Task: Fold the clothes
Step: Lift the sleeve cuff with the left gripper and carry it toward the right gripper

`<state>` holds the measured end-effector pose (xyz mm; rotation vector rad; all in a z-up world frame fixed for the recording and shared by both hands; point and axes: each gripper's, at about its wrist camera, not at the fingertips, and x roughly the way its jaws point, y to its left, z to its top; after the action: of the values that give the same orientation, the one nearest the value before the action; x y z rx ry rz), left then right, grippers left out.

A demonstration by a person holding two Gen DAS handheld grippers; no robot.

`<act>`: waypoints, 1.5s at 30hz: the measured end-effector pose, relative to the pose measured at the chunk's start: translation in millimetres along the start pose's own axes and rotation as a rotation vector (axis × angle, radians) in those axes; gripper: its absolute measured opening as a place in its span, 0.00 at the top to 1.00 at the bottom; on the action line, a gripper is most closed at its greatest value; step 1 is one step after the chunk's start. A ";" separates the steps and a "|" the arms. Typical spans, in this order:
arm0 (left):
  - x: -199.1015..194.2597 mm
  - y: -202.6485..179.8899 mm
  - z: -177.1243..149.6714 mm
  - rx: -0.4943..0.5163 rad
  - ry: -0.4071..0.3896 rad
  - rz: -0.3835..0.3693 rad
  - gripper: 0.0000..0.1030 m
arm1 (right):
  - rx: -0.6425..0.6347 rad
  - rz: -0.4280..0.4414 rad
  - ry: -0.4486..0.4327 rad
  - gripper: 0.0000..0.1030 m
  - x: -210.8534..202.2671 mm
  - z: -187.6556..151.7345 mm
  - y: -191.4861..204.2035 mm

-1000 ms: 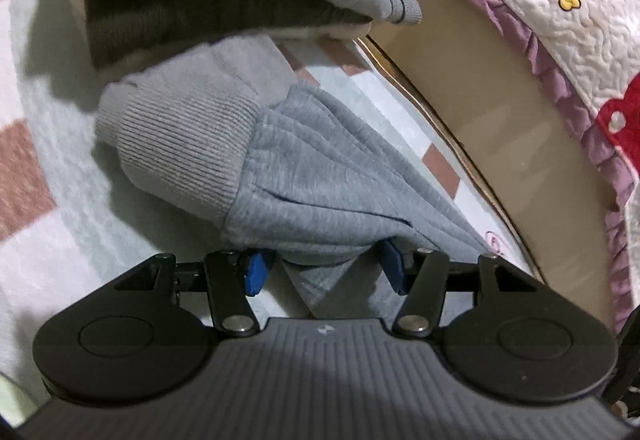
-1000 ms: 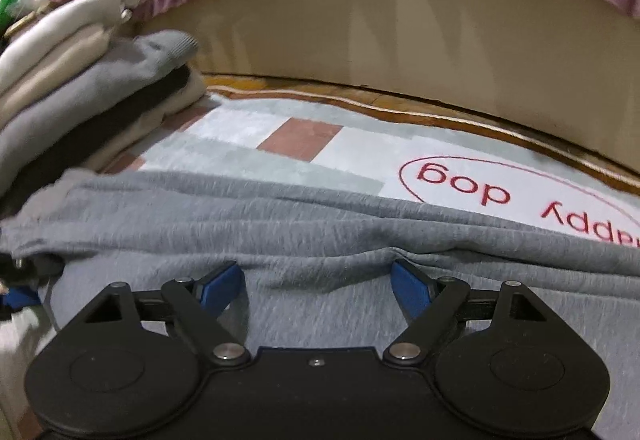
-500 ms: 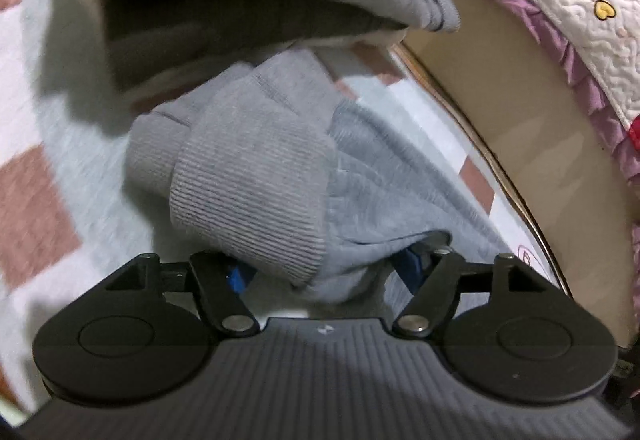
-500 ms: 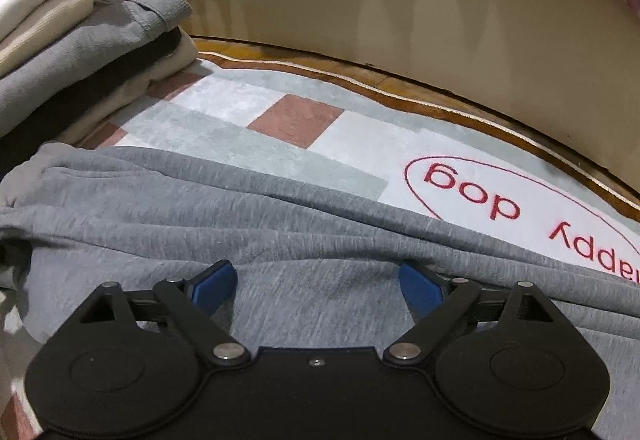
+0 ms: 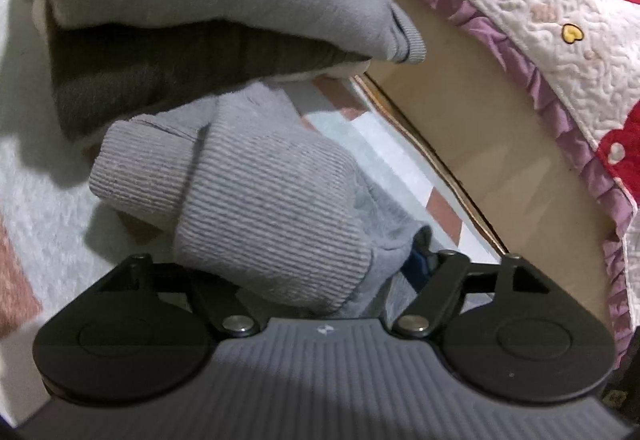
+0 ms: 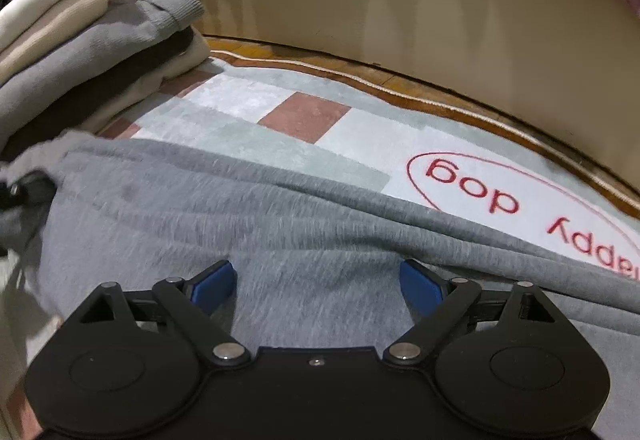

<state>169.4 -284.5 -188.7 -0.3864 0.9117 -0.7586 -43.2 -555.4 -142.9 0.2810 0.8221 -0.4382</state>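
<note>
1. Our left tool [image 5: 320, 264] has the ribbed cuff [image 5: 256, 207] of the grey sweatshirt [image 6: 280, 240] bunched between its fingers. Cloth hides the left pad and only a sliver of the right one shows, so we judge it clamped on the cuff, though the closure itself is hidden.

2. Our right tool [image 6: 316, 282] stands with its blue pads well apart and low over the sweatshirt's flat body. Nothing lies between them.

3. The sweatshirt is spread across the rug [image 6: 304, 115], wrinkled along its far edge, with the sleeve end gathered at the left. Holding the cuff lets us steer the whole sleeve; the open right tool sits where it could pin or pinch the body while the sleeve crosses over it.

4. A stack of folded clothes [image 5: 192, 11] sits on the rug just behind the cuff, close enough that the sleeve end nearly touches its bottom layers. That side is cramped, and a wide swing there could drag the pile.

5. The bed's base panel [image 6: 400, 11] and the quilt [image 5: 560, 19] hanging over it close off the far side beyond the rug's border.

6. Open room lies on the bare rug past the sweatshirt's far edge, around the red "happy dog" print [image 6: 520, 195].
</note>
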 end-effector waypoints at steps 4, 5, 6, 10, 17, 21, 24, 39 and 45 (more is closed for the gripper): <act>5.5 -1.0 -2.4 0.037 0.011 0.019 0.48 | -0.048 -0.066 -0.130 0.24 -32.2 -17.4 14.1; 6.3 -1.2 -3.0 0.048 0.008 0.023 0.49 | -0.055 -0.053 -0.140 0.28 -36.4 -22.5 16.4; 6.4 -3.1 -3.6 0.068 0.005 0.029 0.50 | -0.075 -0.041 -0.136 0.28 -37.3 -27.7 19.6; 3.6 -16.4 -6.3 0.168 -0.015 0.052 0.57 | -0.219 -0.035 -0.072 0.32 -18.9 -49.6 36.0; -22.7 -65.4 -15.9 0.431 -0.139 0.064 0.66 | -0.128 0.025 -0.057 0.31 -17.5 -45.5 20.9; -43.9 -94.6 -14.9 0.540 -0.203 0.012 0.66 | -0.017 -0.016 -0.145 0.33 -43.0 -48.4 0.3; -60.9 -124.8 -15.7 0.640 -0.241 -0.045 0.66 | 0.142 -0.064 -0.198 0.32 -65.5 -57.9 -35.5; -46.5 -324.1 -137.3 1.026 -0.024 -0.358 0.66 | 0.563 -0.074 -0.223 0.31 -129.3 -92.4 -189.3; 7.0 -339.7 -200.2 0.982 0.165 -0.366 0.67 | 0.768 0.008 -0.206 0.31 -132.2 -117.2 -223.5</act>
<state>-135.8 -519.5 -104.0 0.3965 0.5235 -1.4812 -304.6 -668.3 -135.5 0.9321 0.4201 -0.7532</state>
